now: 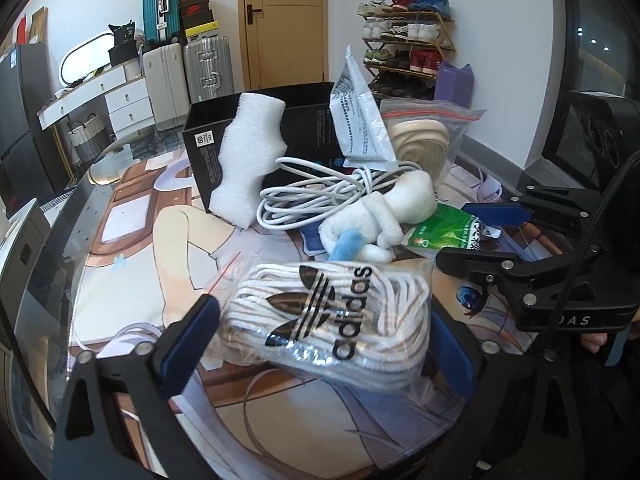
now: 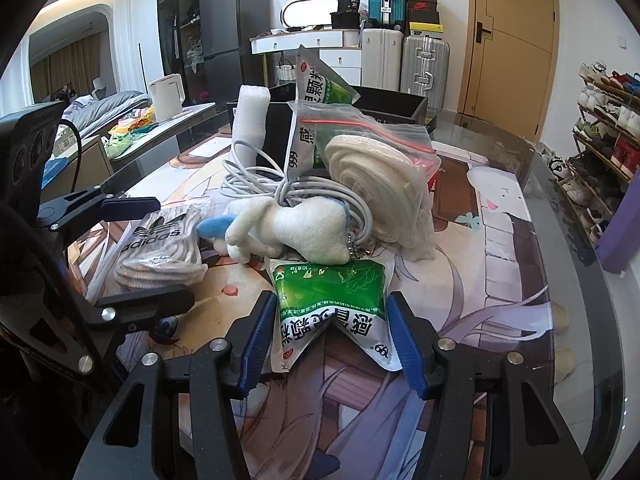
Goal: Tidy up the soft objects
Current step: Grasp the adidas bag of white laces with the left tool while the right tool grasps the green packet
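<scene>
My left gripper (image 1: 320, 340) has its jaws around a clear bag of white Adidas laces (image 1: 336, 316), its pads against the bag's sides. My right gripper (image 2: 332, 328) has its blue pads against both sides of a green medicine sachet (image 2: 332, 300), which buckles between them. A white plush toy with a blue part (image 2: 292, 232) lies just beyond the sachet, over a coiled white cable (image 1: 316, 196). A white foam piece (image 1: 248, 160) leans on an open black box (image 1: 256, 136). A zip bag of cream coiled cord (image 2: 376, 196) stands to the right.
The items lie on a printed anime mat (image 1: 160, 280) over a glass table (image 2: 568, 216). A second sachet (image 2: 316, 92) stands in the black box. Suitcases, a white dresser, a door and a shoe rack (image 1: 404, 40) are behind. A kettle (image 2: 168, 96) stands far left.
</scene>
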{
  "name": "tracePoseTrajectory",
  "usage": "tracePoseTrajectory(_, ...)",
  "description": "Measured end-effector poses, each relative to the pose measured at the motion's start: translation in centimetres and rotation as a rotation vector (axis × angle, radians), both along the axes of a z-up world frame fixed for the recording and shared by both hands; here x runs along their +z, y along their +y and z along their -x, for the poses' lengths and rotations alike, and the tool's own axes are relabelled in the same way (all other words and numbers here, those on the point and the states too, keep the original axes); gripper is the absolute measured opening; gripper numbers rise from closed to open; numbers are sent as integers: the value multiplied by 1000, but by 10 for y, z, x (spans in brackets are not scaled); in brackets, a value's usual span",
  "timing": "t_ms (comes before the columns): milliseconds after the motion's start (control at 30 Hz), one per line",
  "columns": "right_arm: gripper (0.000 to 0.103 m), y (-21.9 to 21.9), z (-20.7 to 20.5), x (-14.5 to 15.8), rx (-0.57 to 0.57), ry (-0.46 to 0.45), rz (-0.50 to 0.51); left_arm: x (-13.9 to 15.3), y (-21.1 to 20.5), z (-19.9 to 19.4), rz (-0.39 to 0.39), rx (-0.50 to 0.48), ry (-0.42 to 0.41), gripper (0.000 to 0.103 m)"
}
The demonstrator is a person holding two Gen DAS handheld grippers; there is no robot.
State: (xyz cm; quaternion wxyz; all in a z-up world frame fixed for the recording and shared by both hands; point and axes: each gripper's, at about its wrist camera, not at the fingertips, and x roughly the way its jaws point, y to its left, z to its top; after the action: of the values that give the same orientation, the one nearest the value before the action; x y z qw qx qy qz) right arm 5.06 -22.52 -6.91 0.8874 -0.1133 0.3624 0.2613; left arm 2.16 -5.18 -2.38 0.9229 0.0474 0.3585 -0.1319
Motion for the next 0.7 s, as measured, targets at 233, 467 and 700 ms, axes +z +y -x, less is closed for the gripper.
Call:
tracePoseTrajectory(233,45,-1,6,1,19,-3,-8,4,4,8,13,-12,-19,86)
tracePoseTrajectory(467,43,-6,16,7,32,-27,-31,11,7,18,32,-12,-41,78)
tracePoseTrajectory(700,43,-12,25,18,32,-64,-55,16,11,20,49,-11,-48,70)
